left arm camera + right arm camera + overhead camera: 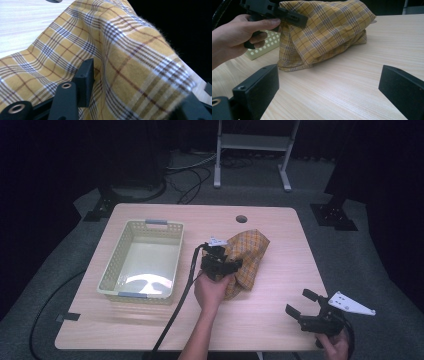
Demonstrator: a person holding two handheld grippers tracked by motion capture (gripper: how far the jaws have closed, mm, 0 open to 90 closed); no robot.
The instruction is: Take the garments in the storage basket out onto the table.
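Note:
A yellow plaid cloth (pixel 250 252) lies bunched on the wooden table (pixel 280 220), to the right of its middle. My left gripper (pixel 229 257) sits at the cloth's near left edge, held in a hand. In the left gripper view its jaws stand apart around a raised fold of the cloth (pixel 130 57), and the pads do not visibly press on it. My right gripper (pixel 299 302) hovers open at the table's near right corner and holds nothing. It faces the cloth (pixel 324 27) from a distance, and one finger (pixel 294 18) of the left gripper rests on the cloth's top.
A pale yellow perforated basket (pixel 117 247) stands on the left half of the table, nothing in it. Its side (pixel 262 48) appears behind the left hand. A round cable hole (pixel 241 218) is near the far edge. A black cable (pixel 175 315) trails off the front edge.

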